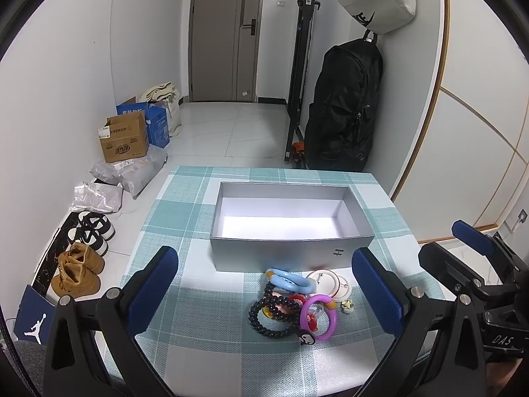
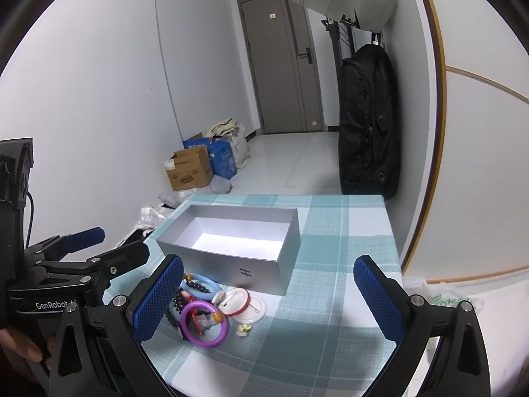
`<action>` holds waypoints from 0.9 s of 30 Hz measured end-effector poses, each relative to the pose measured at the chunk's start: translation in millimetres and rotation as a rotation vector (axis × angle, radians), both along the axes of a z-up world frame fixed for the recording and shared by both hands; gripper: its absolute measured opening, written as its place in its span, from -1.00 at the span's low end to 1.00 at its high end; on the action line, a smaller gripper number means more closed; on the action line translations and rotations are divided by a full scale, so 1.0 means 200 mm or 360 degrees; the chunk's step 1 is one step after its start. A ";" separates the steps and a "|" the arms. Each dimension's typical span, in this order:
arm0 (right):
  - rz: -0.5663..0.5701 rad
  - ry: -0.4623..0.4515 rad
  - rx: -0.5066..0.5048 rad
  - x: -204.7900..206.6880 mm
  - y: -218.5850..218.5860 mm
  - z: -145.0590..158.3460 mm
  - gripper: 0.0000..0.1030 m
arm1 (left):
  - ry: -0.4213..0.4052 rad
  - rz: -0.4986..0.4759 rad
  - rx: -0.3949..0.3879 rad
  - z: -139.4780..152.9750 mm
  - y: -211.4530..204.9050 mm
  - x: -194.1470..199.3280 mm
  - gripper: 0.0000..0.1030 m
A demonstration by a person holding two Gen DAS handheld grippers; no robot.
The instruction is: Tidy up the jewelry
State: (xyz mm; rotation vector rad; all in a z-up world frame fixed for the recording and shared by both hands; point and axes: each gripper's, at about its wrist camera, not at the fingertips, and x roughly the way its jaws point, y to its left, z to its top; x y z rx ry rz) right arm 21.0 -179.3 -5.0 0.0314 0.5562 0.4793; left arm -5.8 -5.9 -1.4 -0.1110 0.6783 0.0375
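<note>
Left wrist view first: we hold the left gripper (image 1: 264, 294) with its blue pads spread wide and nothing between them, poised above the near edge of the table (image 1: 185, 327) with its teal plaid cloth. Framed between the pads is the jewelry pile: a purple ring (image 1: 318, 317) nearest us, a black bead bracelet (image 1: 264, 314) curling to its left, a light blue ring (image 1: 291, 279) behind them, and a white round badge (image 1: 334, 284) just beside the blue ring. A small pale flower-shaped piece (image 1: 347, 306) sits apart at the right of the pile. Just beyond the pile stands the grey box (image 1: 284, 254), open-topped and showing only its bare white floor.

From the right wrist view, our right gripper (image 2: 267, 297) is equally wide and carries nothing; it hangs over bare cloth to the right of the pile, the purple ring (image 2: 205, 324) lying near its left pad.

We judge this to be the very start: nothing is in the box yet. Our next move calls for lowering one gripper over a single piece, probably the purple ring on top, and closing across its band without dragging the tangled beads along.
</note>
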 end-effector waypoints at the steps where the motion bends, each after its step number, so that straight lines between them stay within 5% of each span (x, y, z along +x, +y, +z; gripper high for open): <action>1: 0.0001 0.0000 0.0000 0.00 0.00 0.00 1.00 | 0.0002 -0.0001 0.0000 0.00 0.00 0.00 0.98; 19: 0.0014 0.0020 0.0003 0.01 0.02 -0.01 1.00 | 0.0043 -0.0018 -0.0049 -0.02 0.01 0.02 0.98; 27: 0.0040 0.0061 -0.0019 0.03 0.04 -0.03 1.00 | 0.0123 -0.0110 -0.0172 -0.06 0.05 0.05 0.98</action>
